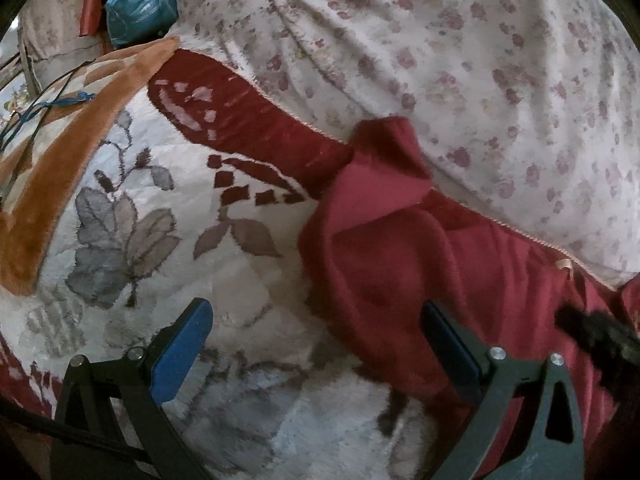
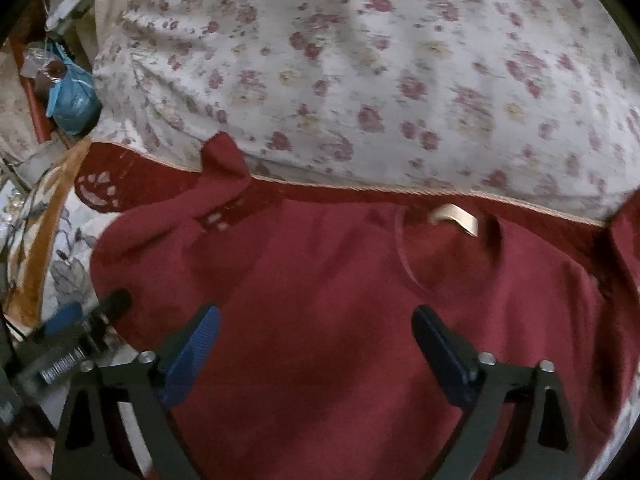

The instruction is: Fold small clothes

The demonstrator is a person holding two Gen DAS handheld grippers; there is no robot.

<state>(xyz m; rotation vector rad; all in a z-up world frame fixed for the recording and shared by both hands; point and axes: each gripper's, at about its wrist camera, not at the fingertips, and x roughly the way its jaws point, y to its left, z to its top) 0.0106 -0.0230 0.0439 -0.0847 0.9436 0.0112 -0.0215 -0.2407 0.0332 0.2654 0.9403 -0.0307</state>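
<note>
A small dark red top (image 2: 328,320) lies spread flat on a plush white rug (image 1: 248,280) patterned with grey leaves, along the rug's red border. Its round neckline, with a cream label (image 2: 456,218) inside, lies at the rug's far edge. One sleeve (image 1: 376,200) is turned inward, baring paler pink lining.
</note>
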